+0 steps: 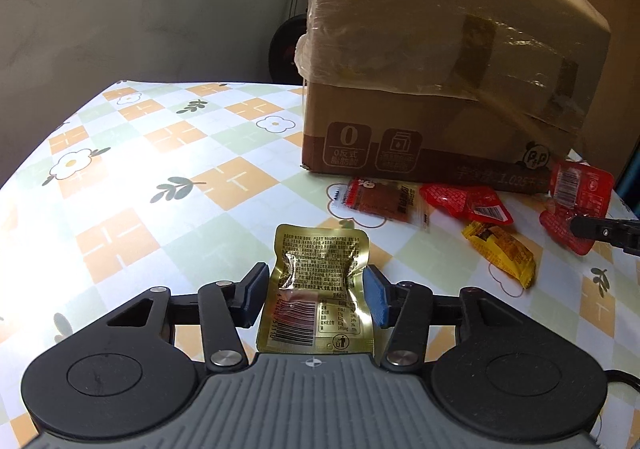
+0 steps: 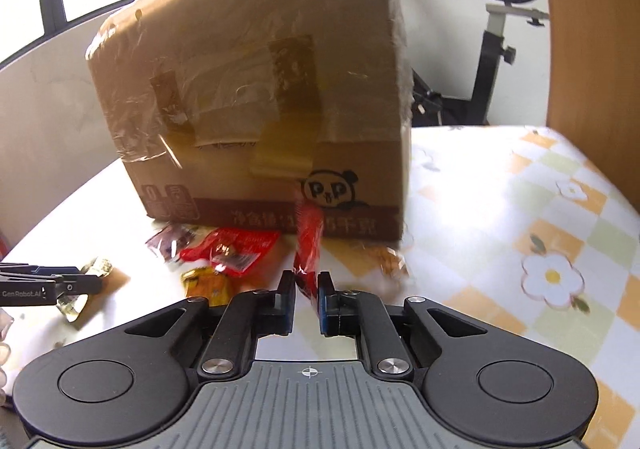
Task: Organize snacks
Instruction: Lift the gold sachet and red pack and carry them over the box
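A gold foil snack packet (image 1: 316,285) lies on the flowered tablecloth (image 1: 160,185), pinched and crumpled between the blue pads (image 1: 256,289) of my left gripper (image 1: 316,277). My right gripper (image 2: 306,281) is shut on a red packet (image 2: 310,241), which stands edge-on above the table in front of the cardboard box (image 2: 260,109). From the left wrist the same red packet (image 1: 580,197) shows at the far right with the right gripper (image 1: 578,227) on it. Loose on the cloth are a clear packet with brown filling (image 1: 380,203), another red packet (image 1: 468,203) and a yellow one (image 1: 500,253).
The taped box (image 1: 440,69) stands at the table's far side, with the loose snacks along its base. An exercise bike (image 2: 500,29) and a wooden panel (image 2: 592,29) are behind the table. The left gripper (image 2: 80,281) reaches in from the left edge of the right wrist view.
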Demonstrator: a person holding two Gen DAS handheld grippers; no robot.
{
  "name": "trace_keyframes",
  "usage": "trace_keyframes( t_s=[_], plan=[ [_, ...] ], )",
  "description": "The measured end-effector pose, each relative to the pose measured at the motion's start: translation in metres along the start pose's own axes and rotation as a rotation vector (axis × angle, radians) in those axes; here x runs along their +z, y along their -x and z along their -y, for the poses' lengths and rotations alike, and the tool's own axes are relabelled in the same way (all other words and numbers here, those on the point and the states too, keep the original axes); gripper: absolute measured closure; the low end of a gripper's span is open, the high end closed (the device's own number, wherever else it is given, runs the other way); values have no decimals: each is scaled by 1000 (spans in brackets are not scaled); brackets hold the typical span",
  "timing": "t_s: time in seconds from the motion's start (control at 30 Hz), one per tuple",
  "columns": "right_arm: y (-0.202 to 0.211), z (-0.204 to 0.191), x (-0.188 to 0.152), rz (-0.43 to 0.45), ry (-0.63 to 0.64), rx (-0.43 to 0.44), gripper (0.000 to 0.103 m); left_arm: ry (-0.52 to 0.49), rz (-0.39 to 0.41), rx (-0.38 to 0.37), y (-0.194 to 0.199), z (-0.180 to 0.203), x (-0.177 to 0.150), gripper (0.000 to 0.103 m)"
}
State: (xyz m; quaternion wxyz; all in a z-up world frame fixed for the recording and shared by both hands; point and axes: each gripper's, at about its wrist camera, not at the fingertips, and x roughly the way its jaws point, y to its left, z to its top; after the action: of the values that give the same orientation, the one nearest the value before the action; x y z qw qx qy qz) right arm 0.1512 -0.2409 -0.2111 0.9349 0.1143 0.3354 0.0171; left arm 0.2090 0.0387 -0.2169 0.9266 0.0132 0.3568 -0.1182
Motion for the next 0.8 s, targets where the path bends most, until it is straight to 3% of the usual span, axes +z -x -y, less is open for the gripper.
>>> trace_keyframes(
  t_s=[0.3, 0.6, 0.8],
  plan=[
    [27, -7, -5, 16, -23, 47, 94, 49, 65, -36, 39, 0, 3, 49],
    [74, -21, 33, 175, 2, 130, 94, 31, 233, -68, 78, 8, 48, 49],
    [102, -22, 90, 321, 15, 168, 94, -31, 379, -111, 99, 34, 102, 49]
  ],
)
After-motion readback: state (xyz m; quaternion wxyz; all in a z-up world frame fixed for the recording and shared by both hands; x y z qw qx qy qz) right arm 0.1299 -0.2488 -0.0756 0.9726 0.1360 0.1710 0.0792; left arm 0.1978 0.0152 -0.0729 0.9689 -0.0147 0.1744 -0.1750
